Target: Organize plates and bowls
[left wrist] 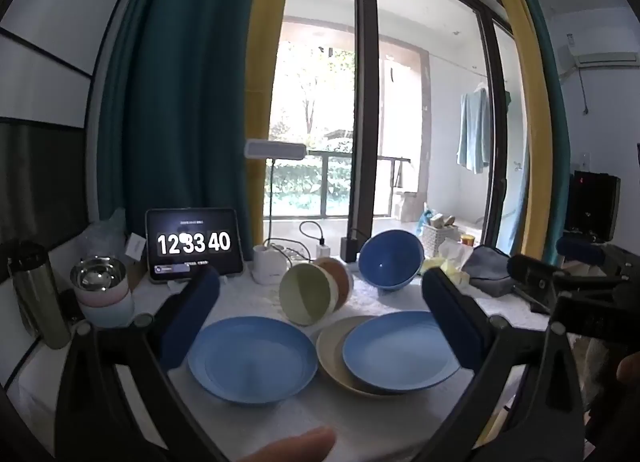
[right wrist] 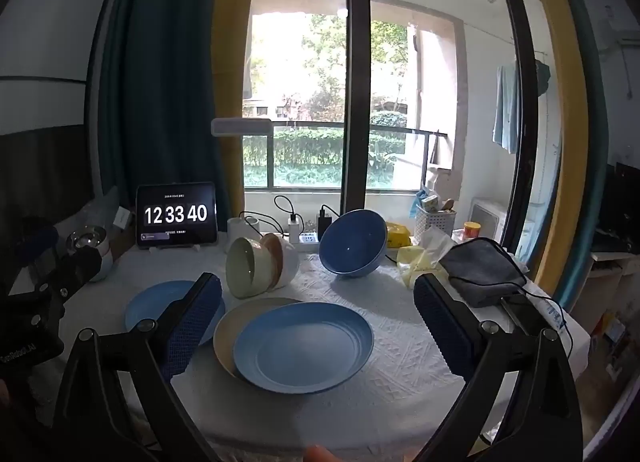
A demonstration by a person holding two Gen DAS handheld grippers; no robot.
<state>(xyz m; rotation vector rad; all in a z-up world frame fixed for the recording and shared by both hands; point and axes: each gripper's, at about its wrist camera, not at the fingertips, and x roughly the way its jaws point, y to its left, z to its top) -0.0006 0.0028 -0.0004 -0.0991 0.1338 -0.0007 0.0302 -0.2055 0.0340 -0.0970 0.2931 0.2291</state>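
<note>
A blue plate (left wrist: 252, 360) lies alone at the left of the white tablecloth. Another blue plate (left wrist: 400, 350) (right wrist: 304, 346) rests tilted on a cream plate (left wrist: 332, 350) (right wrist: 236, 326). Behind them several nested bowls lie on their side, a green bowl (left wrist: 306, 294) (right wrist: 246, 268) facing me with an orange one (left wrist: 338, 274) behind. A dark blue bowl (left wrist: 390, 258) (right wrist: 352, 244) leans on its side further right. My left gripper (left wrist: 320, 310) hangs open above the plates, empty. My right gripper (right wrist: 318, 322) is open over the stacked plates, holding nothing.
A tablet clock (left wrist: 194, 244) stands at the back left beside a lamp base (left wrist: 270, 264), chargers and cables. Stacked cups with a steel bowl (left wrist: 100, 286) and a flask (left wrist: 38, 294) sit far left. A grey cloth (right wrist: 484, 270), tissues (right wrist: 420, 262) and a phone lie right.
</note>
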